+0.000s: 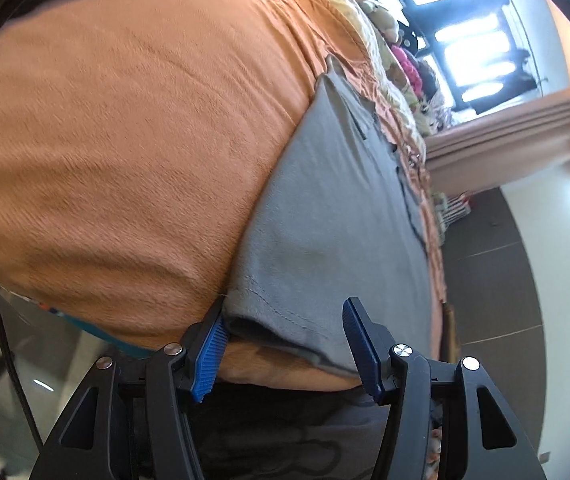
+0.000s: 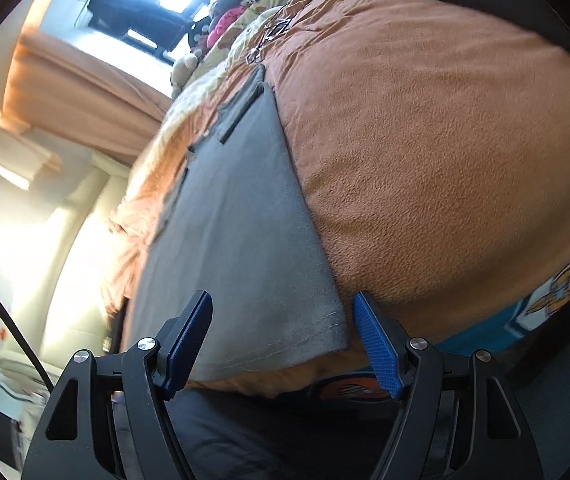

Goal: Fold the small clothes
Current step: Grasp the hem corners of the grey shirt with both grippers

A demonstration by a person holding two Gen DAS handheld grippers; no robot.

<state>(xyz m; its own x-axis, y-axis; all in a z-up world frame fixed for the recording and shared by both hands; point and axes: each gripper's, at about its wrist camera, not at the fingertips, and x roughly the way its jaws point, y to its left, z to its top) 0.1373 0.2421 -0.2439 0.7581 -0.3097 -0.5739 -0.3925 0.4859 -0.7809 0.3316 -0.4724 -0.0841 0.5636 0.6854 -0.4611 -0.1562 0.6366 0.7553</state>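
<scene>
A grey garment lies flat on an orange fleece blanket; it also shows in the right wrist view. My left gripper is open, its blue pads on either side of the garment's near hemmed corner. My right gripper is open, its pads straddling the other near corner of the hem. Neither pad pair is closed on the cloth.
The blanket covers a bed. Stuffed toys and clothes are piled at the far end by a bright window with curtains. A dark garment lies at the blanket's far side. A patterned sheet edge shows below the blanket.
</scene>
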